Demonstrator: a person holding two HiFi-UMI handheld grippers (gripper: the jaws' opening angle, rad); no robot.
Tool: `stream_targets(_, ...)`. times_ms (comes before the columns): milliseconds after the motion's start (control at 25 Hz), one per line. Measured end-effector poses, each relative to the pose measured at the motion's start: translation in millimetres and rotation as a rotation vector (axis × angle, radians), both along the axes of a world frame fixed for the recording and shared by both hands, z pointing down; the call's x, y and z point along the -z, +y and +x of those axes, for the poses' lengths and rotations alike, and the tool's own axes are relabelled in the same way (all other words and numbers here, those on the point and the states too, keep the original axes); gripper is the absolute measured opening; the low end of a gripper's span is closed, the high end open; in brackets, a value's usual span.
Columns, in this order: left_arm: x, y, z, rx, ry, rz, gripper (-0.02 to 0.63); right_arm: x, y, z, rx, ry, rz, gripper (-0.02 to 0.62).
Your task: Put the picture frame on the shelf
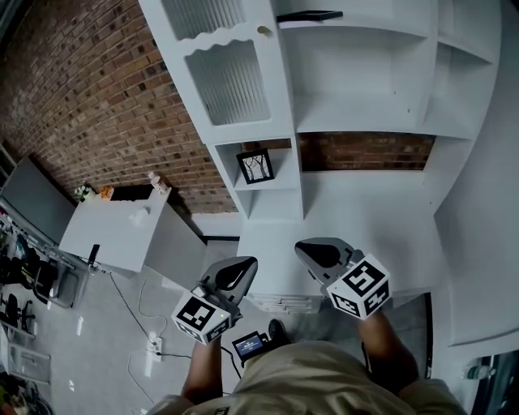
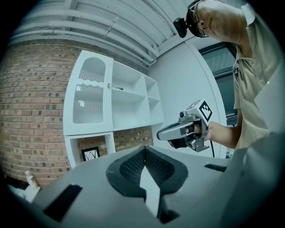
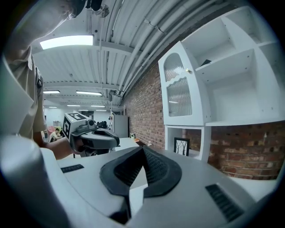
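Frame (image 1: 255, 166) stands in shelf (image 1: 272, 188) cubby at 12 o'clock; left gripper (image 1: 243, 267), right gripper (image 1: 312, 251) both closed, empty, held low, placement seemingly done.

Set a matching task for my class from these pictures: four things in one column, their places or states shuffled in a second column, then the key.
Column 1
1. picture frame
2. left gripper
3. flat dark object
4. cabinet door

Column 2
A. white, with ribbed panels
B. jaws together, holding nothing
C. standing in the small cubby under the door
D. lying on a high shelf

Pairs: 1-C, 2-B, 3-D, 4-A
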State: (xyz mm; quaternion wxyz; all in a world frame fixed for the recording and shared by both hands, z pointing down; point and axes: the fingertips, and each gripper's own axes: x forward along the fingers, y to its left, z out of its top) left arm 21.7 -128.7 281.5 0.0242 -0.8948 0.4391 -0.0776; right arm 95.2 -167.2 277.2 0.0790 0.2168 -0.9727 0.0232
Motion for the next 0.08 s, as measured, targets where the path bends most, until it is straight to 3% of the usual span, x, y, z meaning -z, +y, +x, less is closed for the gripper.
stream_targets(80,-0.1,2.6,-1.1,0.006,0.001,0.000,0.008,0.1,0.5,0.9,-0.004,0.004,0.003,0.004)
